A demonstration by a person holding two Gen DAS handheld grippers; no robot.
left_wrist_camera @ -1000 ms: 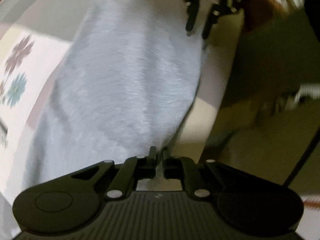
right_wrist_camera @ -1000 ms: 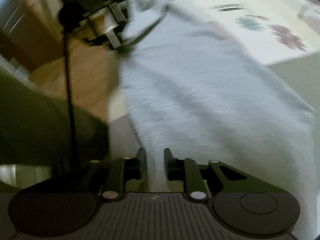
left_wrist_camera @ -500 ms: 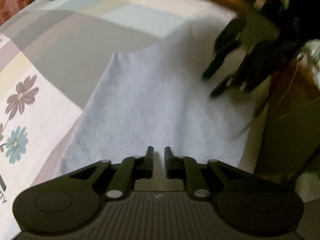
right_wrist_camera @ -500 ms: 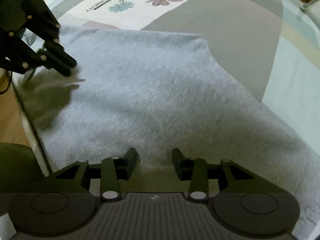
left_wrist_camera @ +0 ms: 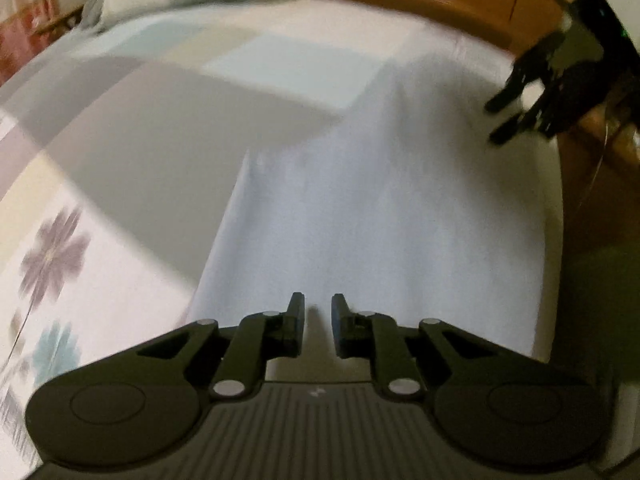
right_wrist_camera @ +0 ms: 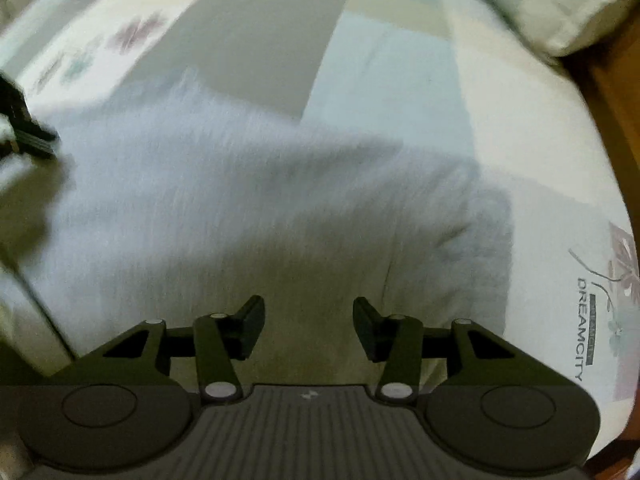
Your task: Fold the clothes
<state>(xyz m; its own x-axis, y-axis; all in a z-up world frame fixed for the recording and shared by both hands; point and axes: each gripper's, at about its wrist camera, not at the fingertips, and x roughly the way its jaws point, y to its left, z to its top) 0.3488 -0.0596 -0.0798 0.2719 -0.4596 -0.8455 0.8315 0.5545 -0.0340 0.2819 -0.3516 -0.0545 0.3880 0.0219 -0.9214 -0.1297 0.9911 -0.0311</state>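
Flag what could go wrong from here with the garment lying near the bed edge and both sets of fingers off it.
1. The pale blue garment lies close to the bed edge; a tug that way could slide it off.
2. A lumpy fold on its right side may get pressed into the next fold.
3. Both views are motion-blurred, and the right gripper, its jaws just opened with nothing between them, might re-grasp off the hem.

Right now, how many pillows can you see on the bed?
1. The pillow lies at the far end of the patchwork bedspread, beyond the pale fleece garment. More may be out of view.
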